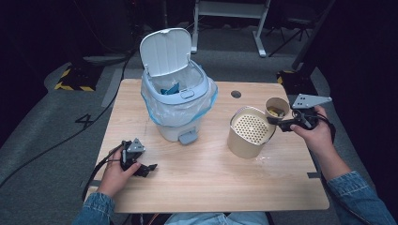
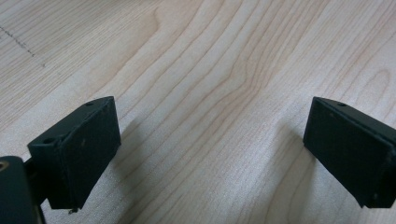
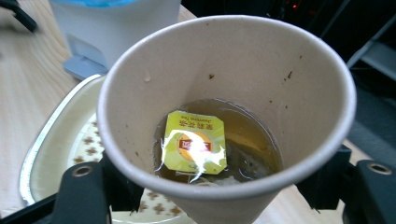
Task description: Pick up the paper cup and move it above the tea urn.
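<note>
Between the jaws of the right gripper (image 1: 273, 121) a paper cup (image 3: 224, 116) is clamped by its sides, upright with its mouth up so the tea stays inside, just above the strainer (image 1: 251, 131), while the left gripper (image 1: 149, 168) rests released on the table (image 1: 211, 187).

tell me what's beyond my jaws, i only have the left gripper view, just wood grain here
Observer: Your left hand-held gripper rests open on the table; a pedal bin stands farther back, lid up.
Operator: where's the other one
Observer: The right hand-held gripper holds a paper cup above a strainer tub.
Operator: cup empty?
Observer: No, tea and a tea bag tag sit in its bottom.
Operator: bin lined?
Observer: Yes, a clear bag with a blue edge hangs over its rim.
</note>
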A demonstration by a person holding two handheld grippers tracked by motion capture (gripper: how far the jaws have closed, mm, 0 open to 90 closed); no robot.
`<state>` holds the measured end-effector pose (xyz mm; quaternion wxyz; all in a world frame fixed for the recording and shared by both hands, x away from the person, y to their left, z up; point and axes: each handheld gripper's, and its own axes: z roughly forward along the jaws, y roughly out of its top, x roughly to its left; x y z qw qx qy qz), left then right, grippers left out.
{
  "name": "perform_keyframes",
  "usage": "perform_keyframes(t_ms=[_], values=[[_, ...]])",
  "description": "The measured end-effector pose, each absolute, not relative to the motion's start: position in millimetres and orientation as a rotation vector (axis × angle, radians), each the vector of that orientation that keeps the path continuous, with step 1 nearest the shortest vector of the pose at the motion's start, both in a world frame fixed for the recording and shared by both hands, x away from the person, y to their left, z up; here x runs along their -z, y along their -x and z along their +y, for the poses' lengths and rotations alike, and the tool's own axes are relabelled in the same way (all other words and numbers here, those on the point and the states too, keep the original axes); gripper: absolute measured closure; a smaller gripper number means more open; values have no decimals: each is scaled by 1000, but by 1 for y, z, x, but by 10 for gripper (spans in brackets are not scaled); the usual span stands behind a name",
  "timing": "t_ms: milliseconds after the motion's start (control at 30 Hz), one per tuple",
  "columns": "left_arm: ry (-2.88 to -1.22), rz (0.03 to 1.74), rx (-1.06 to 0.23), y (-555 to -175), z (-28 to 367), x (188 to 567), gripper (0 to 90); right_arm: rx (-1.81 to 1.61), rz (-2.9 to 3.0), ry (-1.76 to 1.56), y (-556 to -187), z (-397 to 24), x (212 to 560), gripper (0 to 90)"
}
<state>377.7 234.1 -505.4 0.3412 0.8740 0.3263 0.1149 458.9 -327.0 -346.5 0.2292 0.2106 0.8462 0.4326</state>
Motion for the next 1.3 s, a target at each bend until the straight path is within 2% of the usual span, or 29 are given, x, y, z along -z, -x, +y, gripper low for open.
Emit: perform_keyframes(t_ms=[800, 1300], values=[[-2274, 848, -299, -378, 234, 505, 42, -738, 2202, -145, -461, -301, 357, 311], [-2274, 848, -299, -378, 234, 505, 42, -277, 2054, 177, -450, -277, 367, 316]])
